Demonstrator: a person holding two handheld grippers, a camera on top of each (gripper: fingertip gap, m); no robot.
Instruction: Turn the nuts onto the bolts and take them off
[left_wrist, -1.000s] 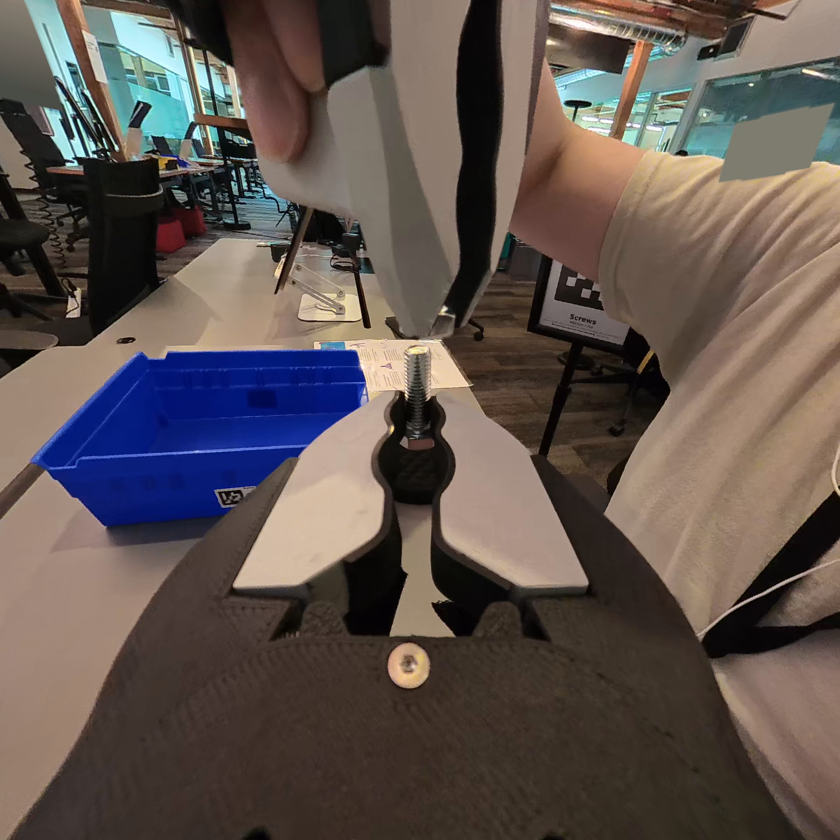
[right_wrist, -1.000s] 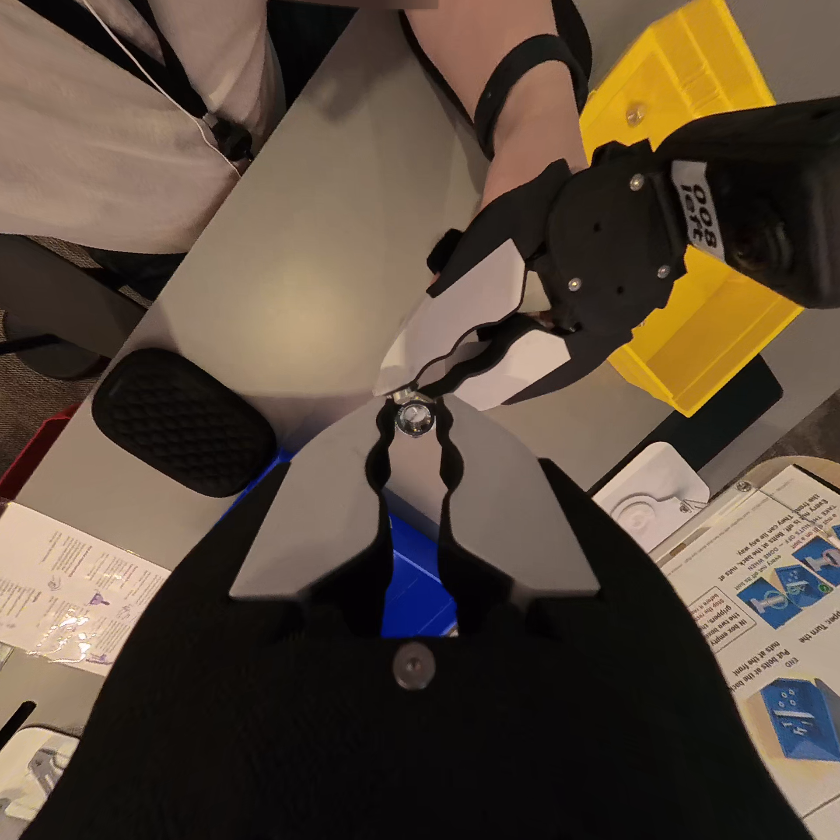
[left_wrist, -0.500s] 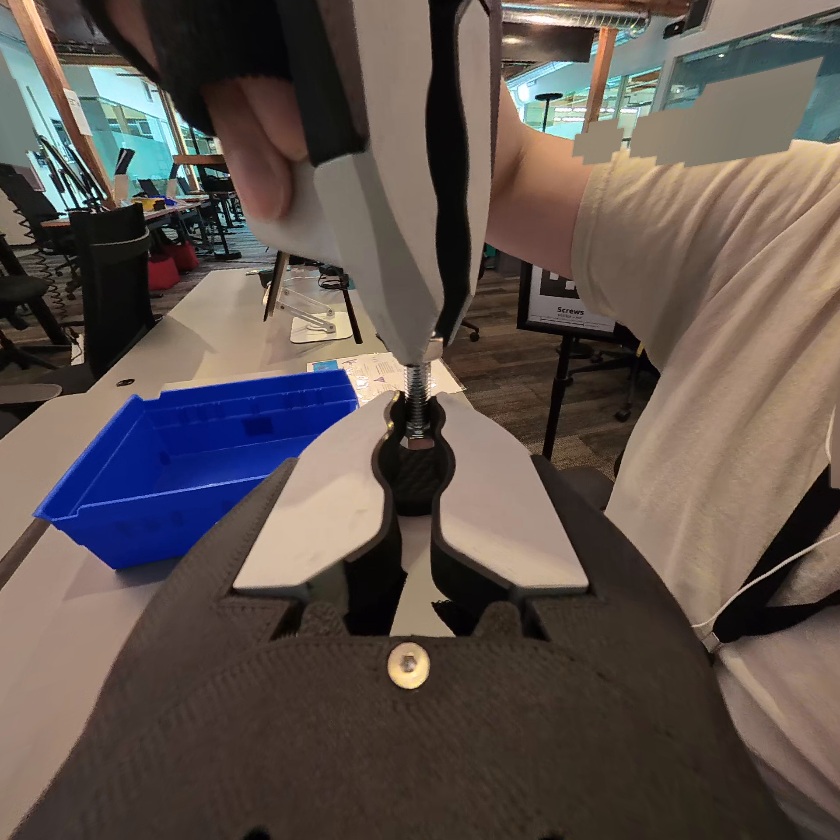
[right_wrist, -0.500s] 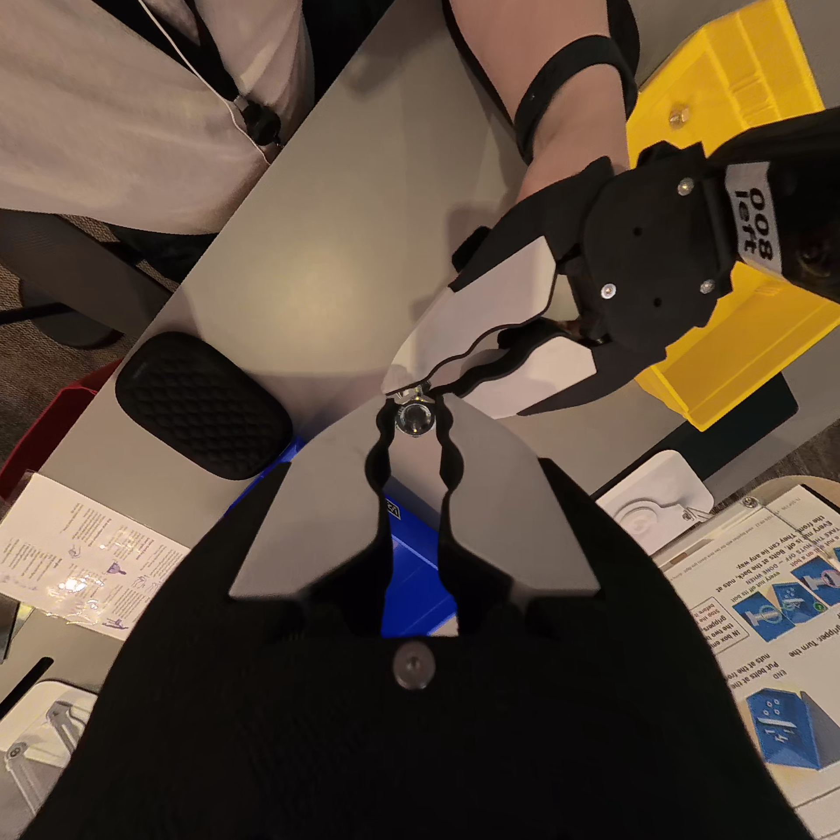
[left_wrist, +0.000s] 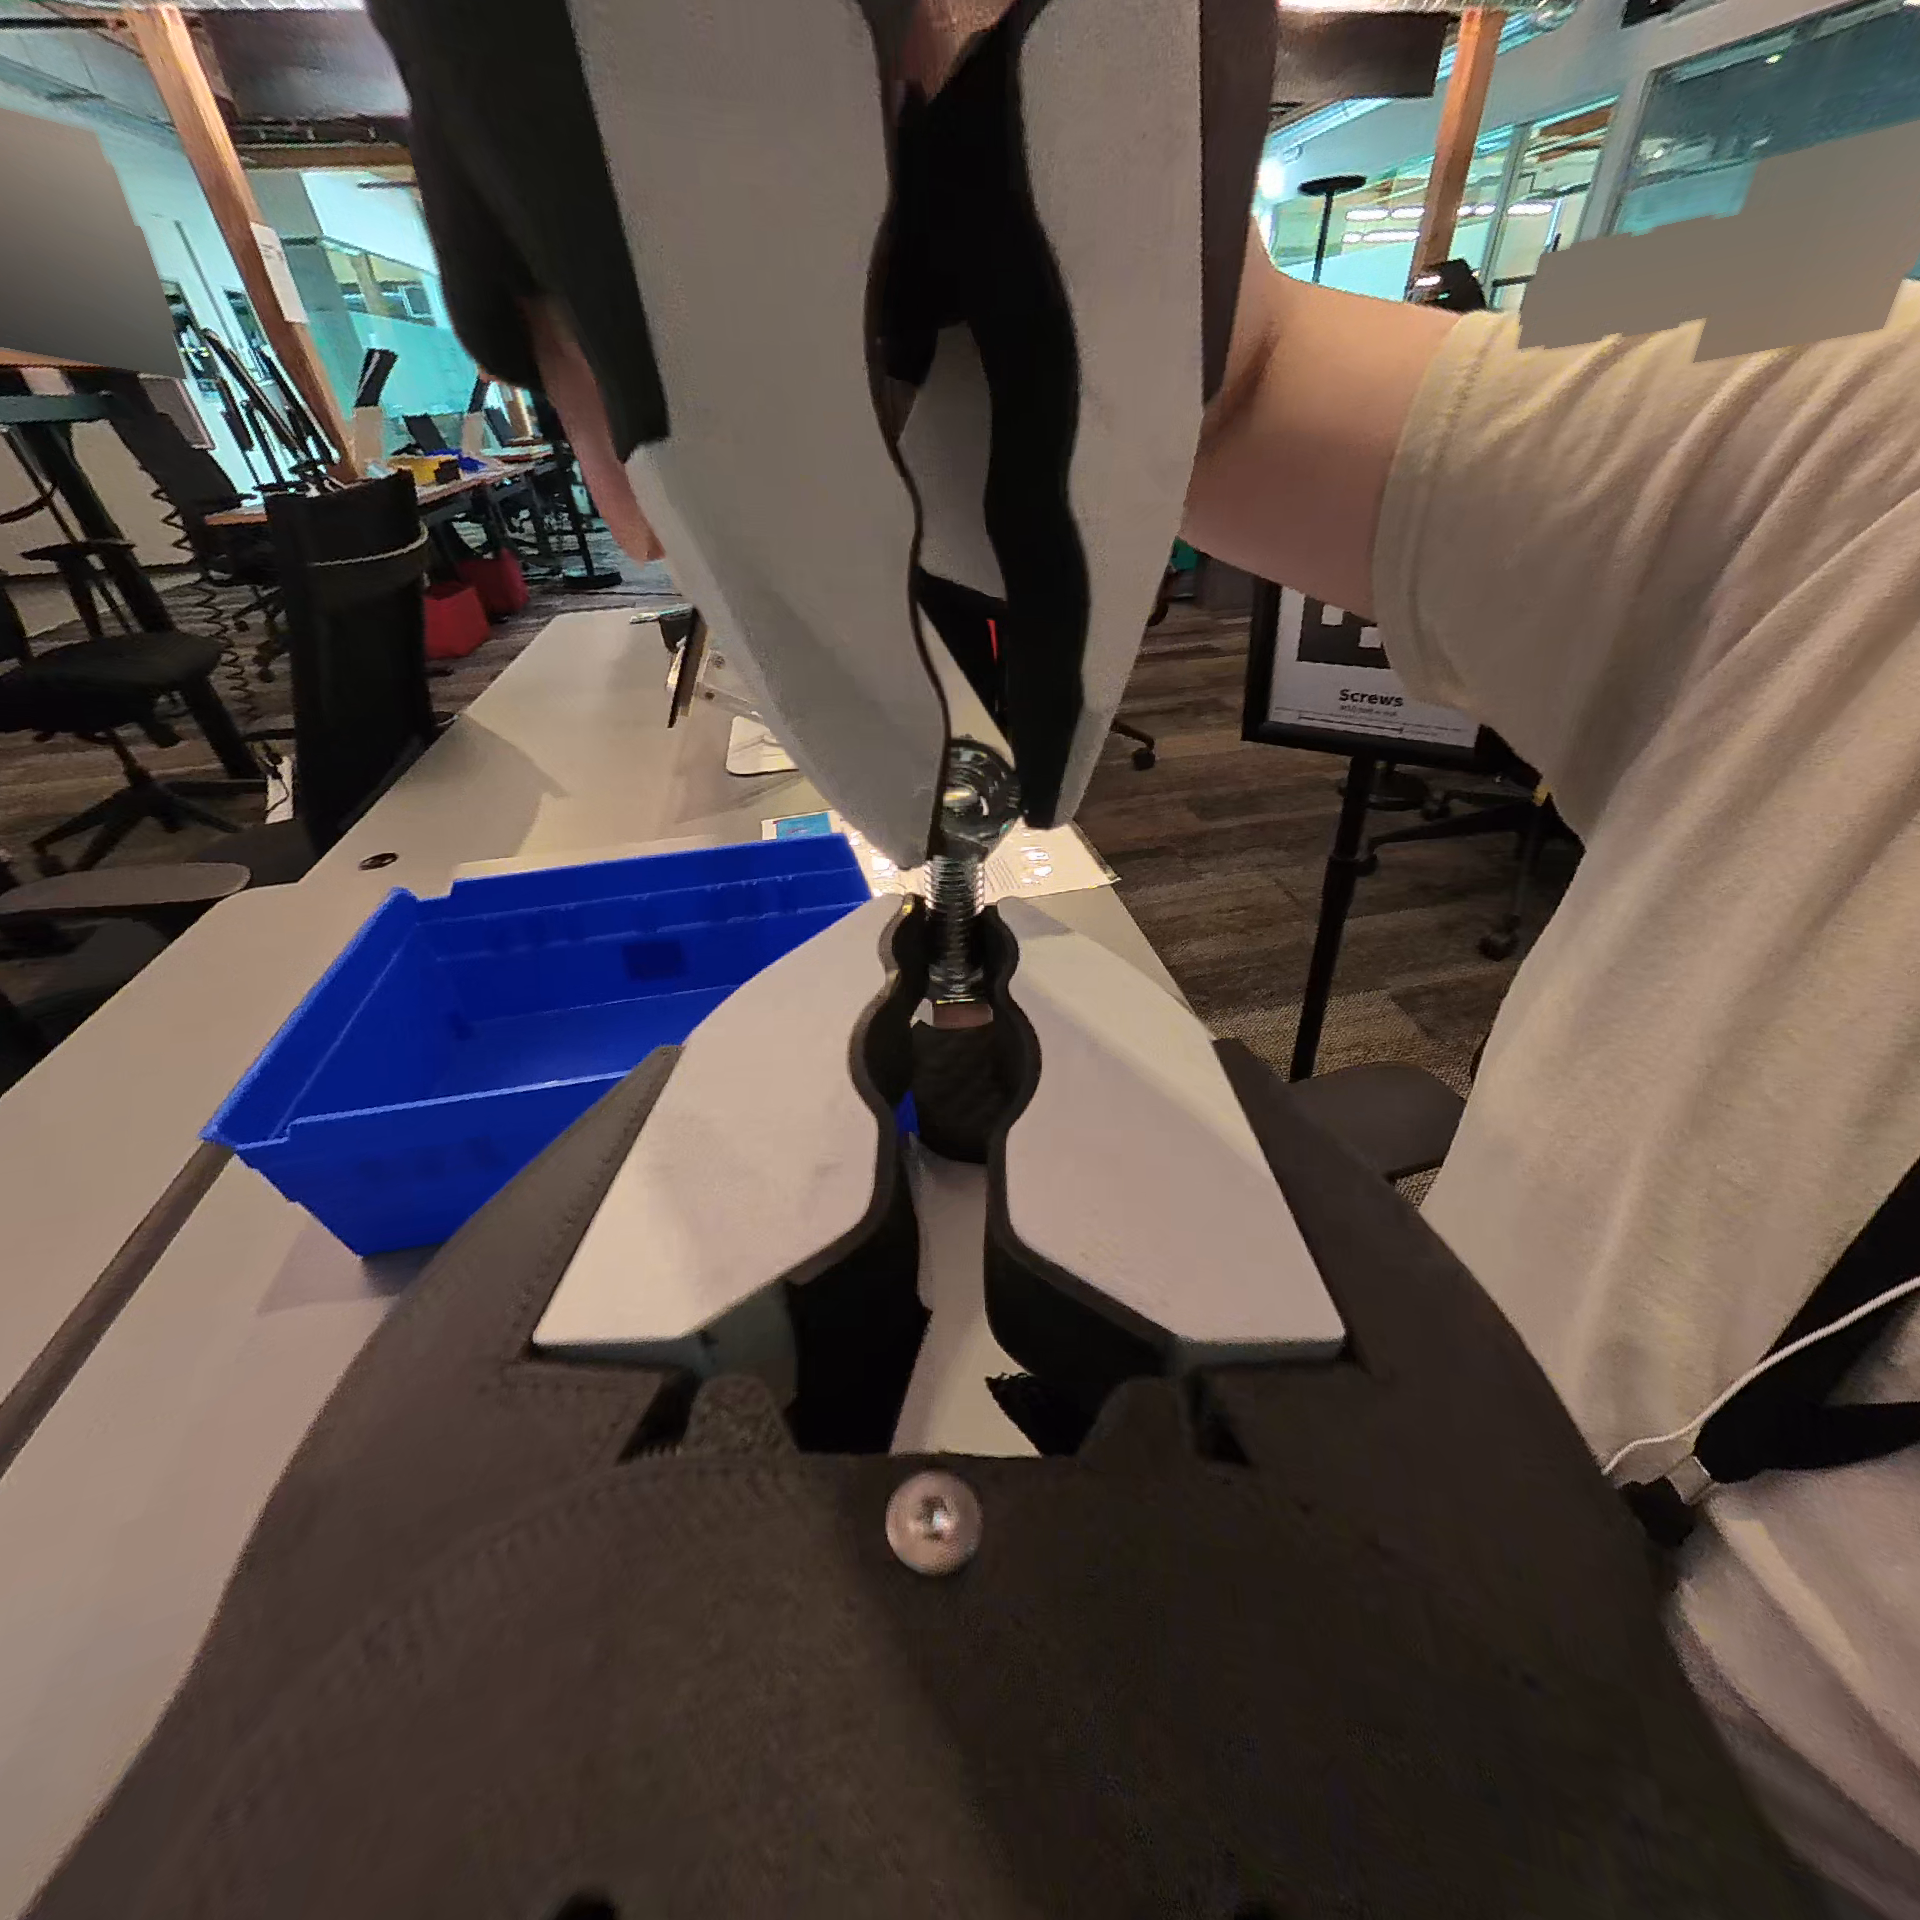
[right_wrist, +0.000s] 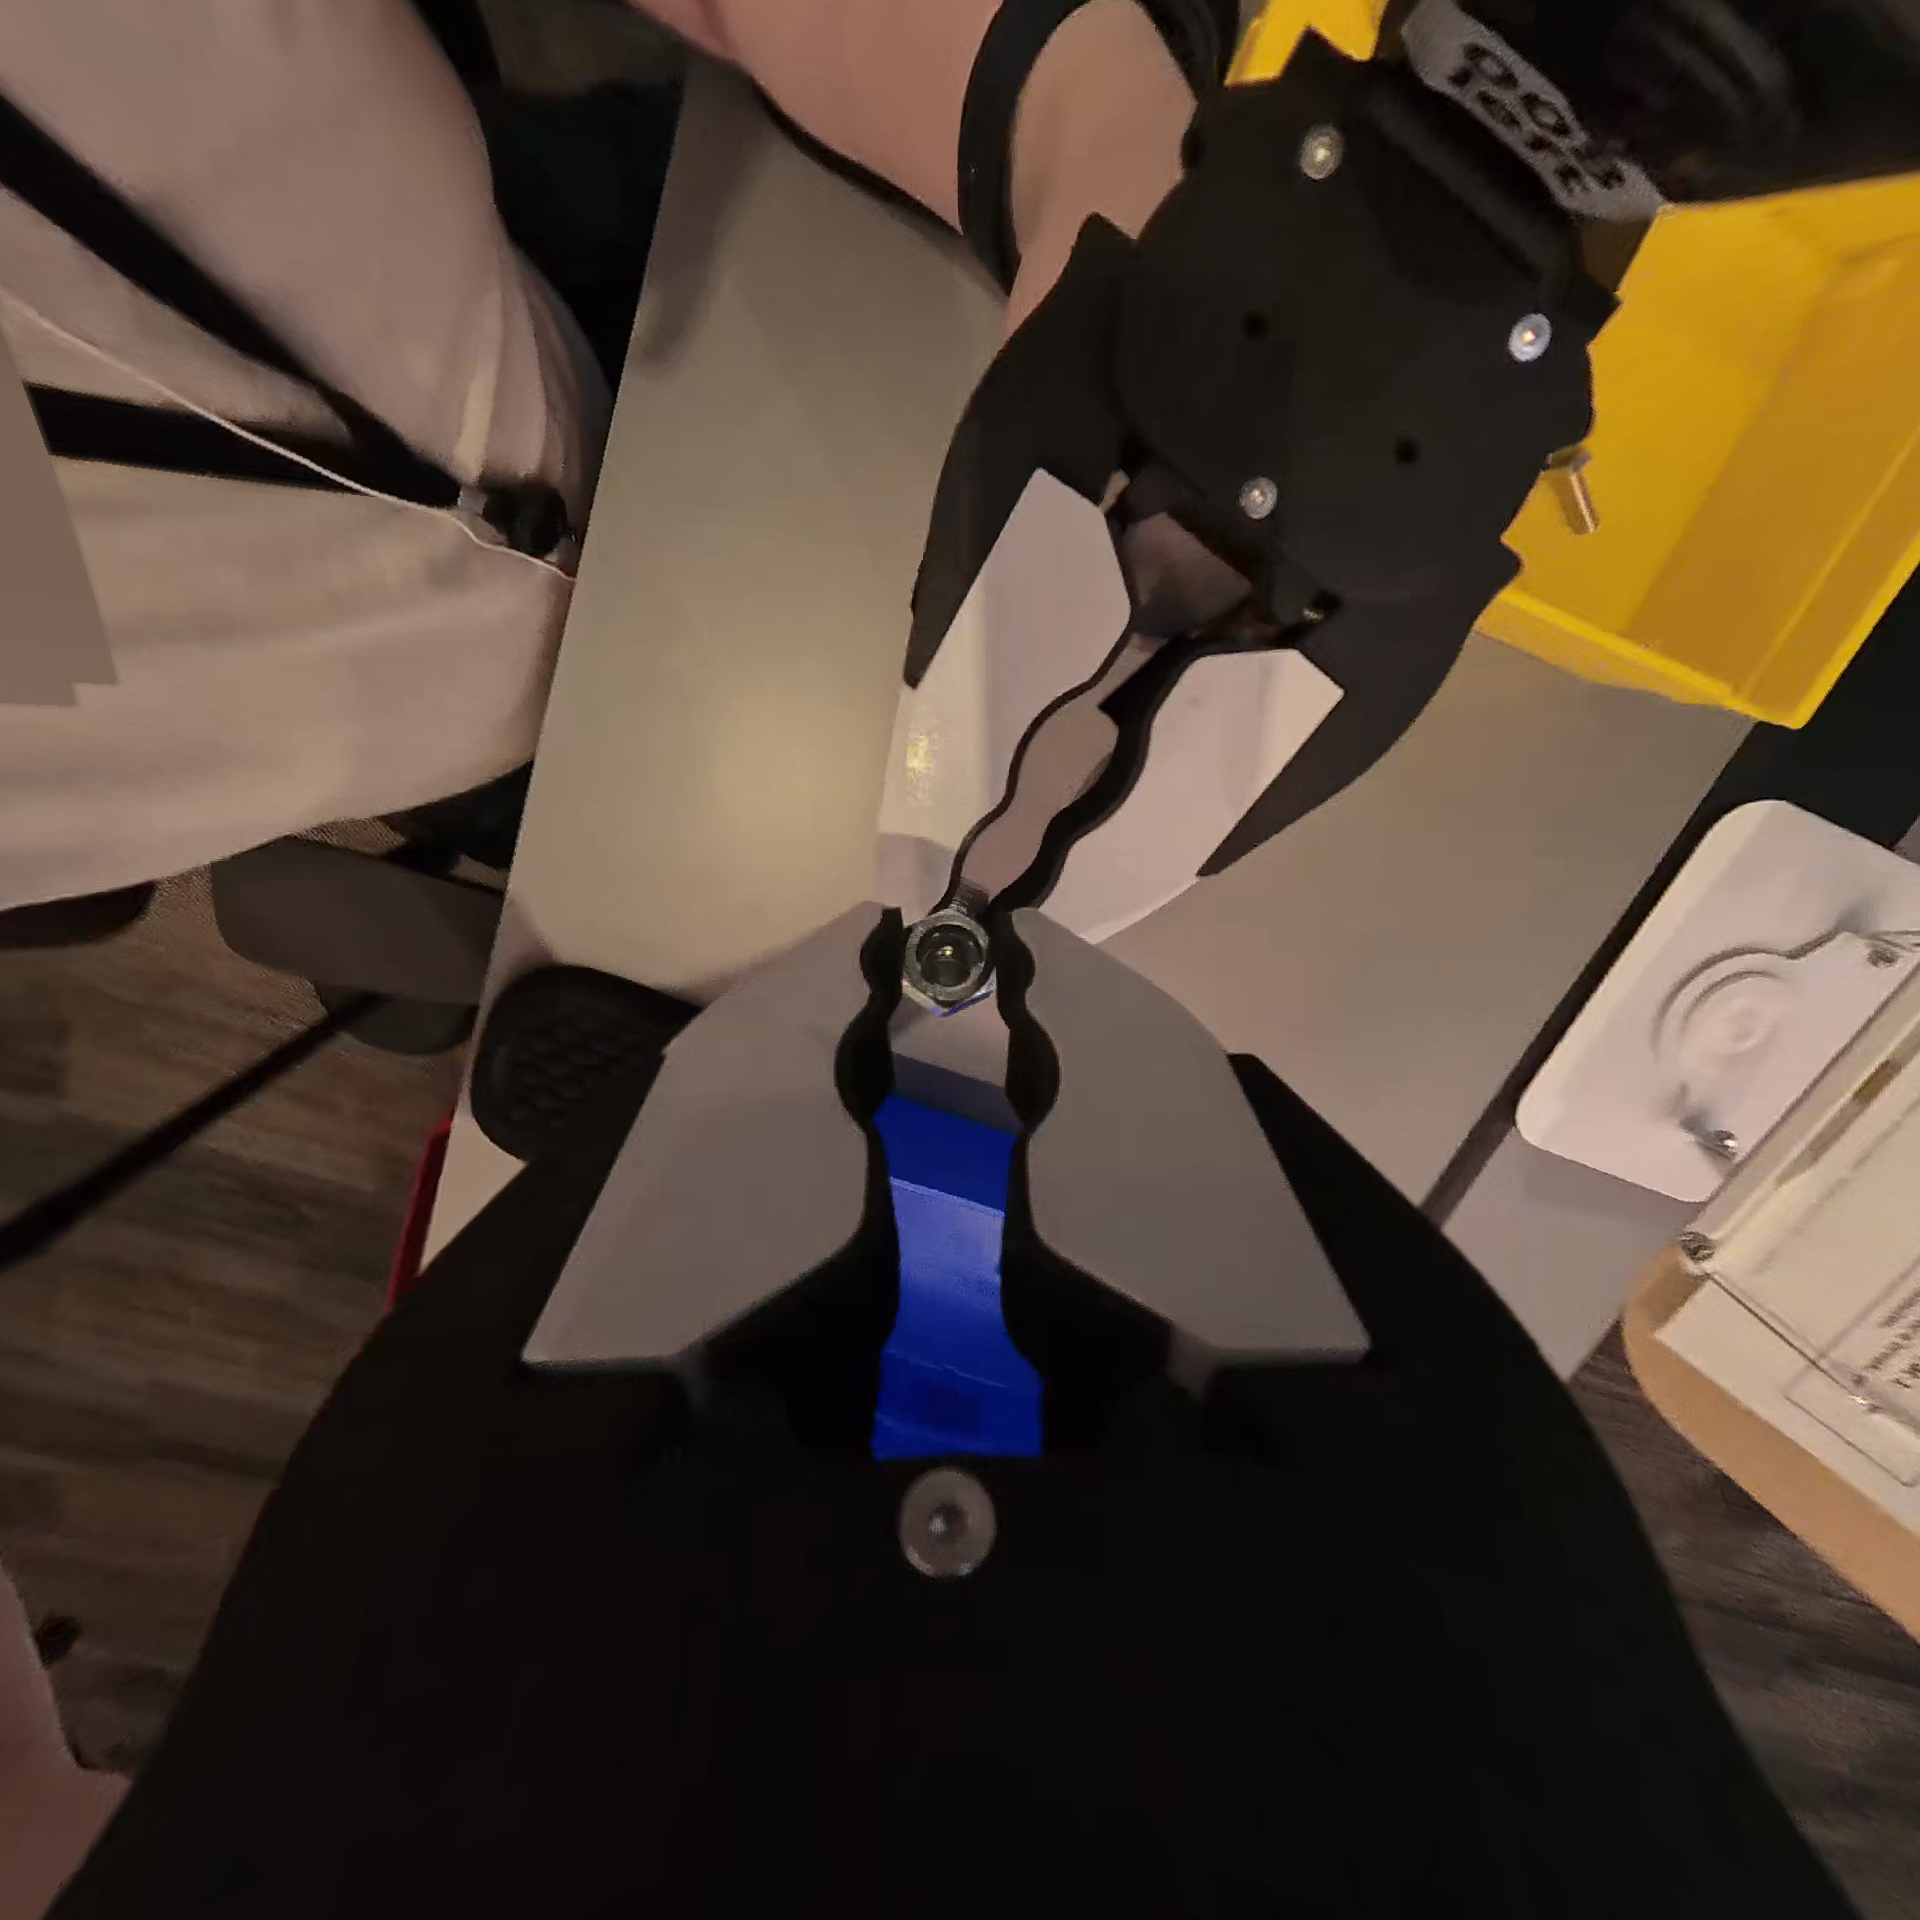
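Having sat just clear of the bolt tip 1 s ago, nut (left_wrist: 975, 795) now seated on the threaded end of bolt (left_wrist: 951, 935), pinched between the tips of the right gripper (left_wrist: 971, 821) coming straight down from above. Rotated since then too: both grey finger faces of that gripper now seen broadside in the left wrist view, where earlier only a narrow edge-on profile showed.

Clamped low on the bolt shank, left gripper (left_wrist: 948, 961), fingers nearly together, bolt upright with its hex head just below the tips. In the right wrist view, nut (right_wrist: 943, 961) seen end-on between the right gripper's (right_wrist: 945, 966) close-set tips, left gripper (right_wrist: 982, 883) reaching in from the upper right.

Blue bin (left_wrist: 540, 997) on the grey table (left_wrist: 125, 1039), left of the held bolt; nothing visible inside. Yellow bin (right_wrist: 1714, 468) at upper right of the right wrist view, 1 small brass-coloured part (right_wrist: 1574, 504) inside; rest of its contents hidden behind the left gripper.

Bare forearm (left_wrist: 1309, 436) angling down from the pale sleeve toward the right gripper; wrist strap (right_wrist: 997, 135) around the other arm.
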